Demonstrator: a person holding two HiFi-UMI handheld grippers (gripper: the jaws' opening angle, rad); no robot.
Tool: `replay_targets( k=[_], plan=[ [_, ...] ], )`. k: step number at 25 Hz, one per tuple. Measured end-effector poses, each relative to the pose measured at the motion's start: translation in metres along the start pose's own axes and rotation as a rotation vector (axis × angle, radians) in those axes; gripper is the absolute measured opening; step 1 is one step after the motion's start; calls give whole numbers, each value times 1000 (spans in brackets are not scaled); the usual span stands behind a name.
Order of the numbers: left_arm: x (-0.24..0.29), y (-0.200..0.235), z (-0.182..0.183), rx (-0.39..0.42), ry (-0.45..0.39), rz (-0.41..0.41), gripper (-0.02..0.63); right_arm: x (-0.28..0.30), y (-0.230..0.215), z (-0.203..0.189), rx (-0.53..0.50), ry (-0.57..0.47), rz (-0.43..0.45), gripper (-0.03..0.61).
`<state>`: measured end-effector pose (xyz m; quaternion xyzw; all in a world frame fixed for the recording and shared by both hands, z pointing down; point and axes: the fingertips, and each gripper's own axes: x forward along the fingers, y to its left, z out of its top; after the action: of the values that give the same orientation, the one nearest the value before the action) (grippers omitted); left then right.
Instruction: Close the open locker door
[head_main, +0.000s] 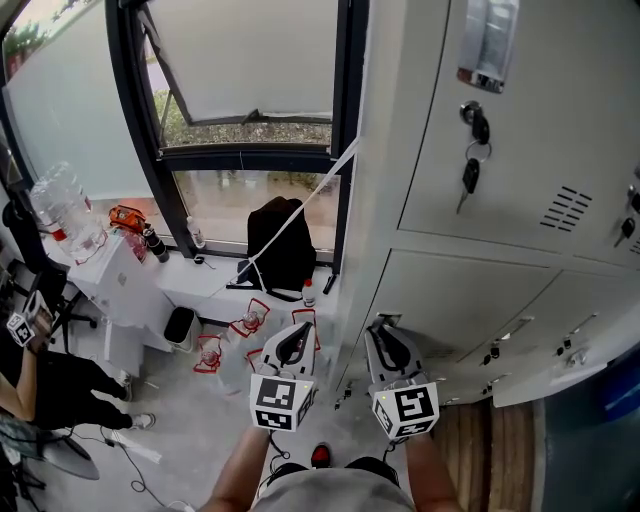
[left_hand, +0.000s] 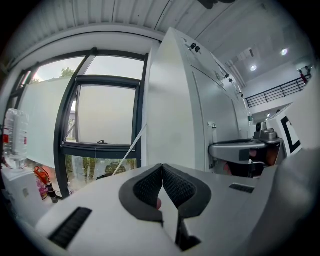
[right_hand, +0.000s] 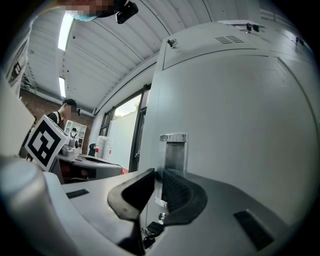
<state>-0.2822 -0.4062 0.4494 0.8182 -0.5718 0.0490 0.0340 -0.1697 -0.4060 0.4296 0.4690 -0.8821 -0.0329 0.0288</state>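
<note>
Jaws of left tool (left_hand: 162, 166) meet empty; right tool (right_hand: 156, 173) stands slightly apart facing locker door handle (right_hand: 173, 152)

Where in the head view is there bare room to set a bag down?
Bare floor lies between the other person's shoe and the red-strapped bottles. The window ledge is mostly free left of the backpack. It is crowded around those bottles by the lockers.
</note>
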Motion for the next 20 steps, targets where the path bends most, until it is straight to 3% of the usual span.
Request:
replay_targets(
  k=[13, 20],
  plan=[
    [13, 4, -4, -12, 5, -23, 23, 2, -1, 0, -13, 1, -3, 61],
    [11, 3, -5, -8, 12, -13, 23, 1, -3, 2, -74, 2, -103, 87]
  ],
)
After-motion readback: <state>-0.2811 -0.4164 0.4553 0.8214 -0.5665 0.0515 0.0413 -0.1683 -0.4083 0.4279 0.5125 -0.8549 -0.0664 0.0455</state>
